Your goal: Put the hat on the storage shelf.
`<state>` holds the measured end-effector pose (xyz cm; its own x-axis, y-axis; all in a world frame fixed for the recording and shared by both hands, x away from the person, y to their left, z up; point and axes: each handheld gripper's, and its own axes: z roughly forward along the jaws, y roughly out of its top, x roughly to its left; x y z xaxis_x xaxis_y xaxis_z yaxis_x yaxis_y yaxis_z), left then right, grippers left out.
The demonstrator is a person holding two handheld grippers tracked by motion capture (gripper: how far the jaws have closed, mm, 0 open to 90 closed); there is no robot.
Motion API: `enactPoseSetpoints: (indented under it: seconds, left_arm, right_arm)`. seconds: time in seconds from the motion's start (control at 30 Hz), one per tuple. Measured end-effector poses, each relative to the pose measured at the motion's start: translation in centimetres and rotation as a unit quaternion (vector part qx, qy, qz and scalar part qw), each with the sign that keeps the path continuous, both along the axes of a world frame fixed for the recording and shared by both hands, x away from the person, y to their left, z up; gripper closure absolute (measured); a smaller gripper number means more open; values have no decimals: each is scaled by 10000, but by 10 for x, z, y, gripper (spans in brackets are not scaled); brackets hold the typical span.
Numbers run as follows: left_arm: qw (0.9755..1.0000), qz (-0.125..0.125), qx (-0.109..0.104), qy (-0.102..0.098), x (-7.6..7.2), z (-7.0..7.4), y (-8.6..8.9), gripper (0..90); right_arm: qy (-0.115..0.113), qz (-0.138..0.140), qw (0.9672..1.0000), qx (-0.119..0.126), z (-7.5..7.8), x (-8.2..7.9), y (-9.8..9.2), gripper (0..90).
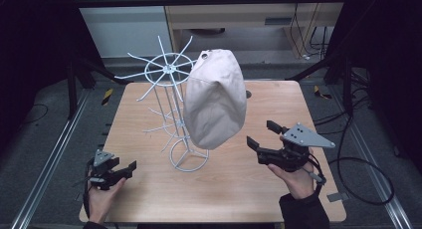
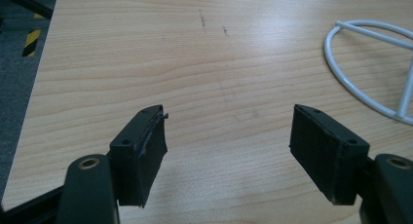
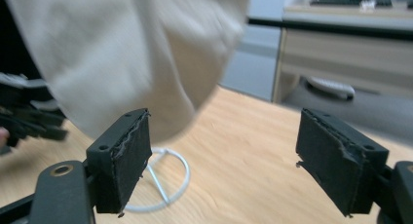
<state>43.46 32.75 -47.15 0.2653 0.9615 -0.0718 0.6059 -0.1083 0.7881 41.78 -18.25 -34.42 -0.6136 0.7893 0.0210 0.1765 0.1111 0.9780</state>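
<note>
From above our side of the table (image 1: 149, 189) we are looking forward and down, taking in the whole top and the wire rack (image 1: 169, 99) with the cap (image 1: 215, 99). Riding on the left gripper (image 2: 229, 136), we are looking close and low across the wood toward the rack's ring base (image 2: 350, 83). Riding on the right gripper (image 3: 221, 151), we are facing the cap (image 3: 122, 53) closely, sharing that ring base (image 3: 165, 185) with both other views.

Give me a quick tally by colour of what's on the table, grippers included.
Beige: 1, the cap hanging on the rack.
White: 1, the wire rack standing on the table.
Black: 2, the left gripper and right gripper, both open with nothing between the jaws.
Total: 4.
</note>
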Motion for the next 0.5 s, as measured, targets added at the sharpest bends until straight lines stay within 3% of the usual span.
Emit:
enactPoseSetpoints:
  seconds: [0.23, 0.5]
  left_arm:
    - [10000, -27, -47, -62, -1, 1, 1, 256]
    - [9999, -41, -57, -85, 0, 1, 0, 228]
  right_arm:
    - [544, -441, 9972, -277, -38, 19, -18, 179]
    - [1217, -977, 9854, -689, -91, 43, -39, 155]
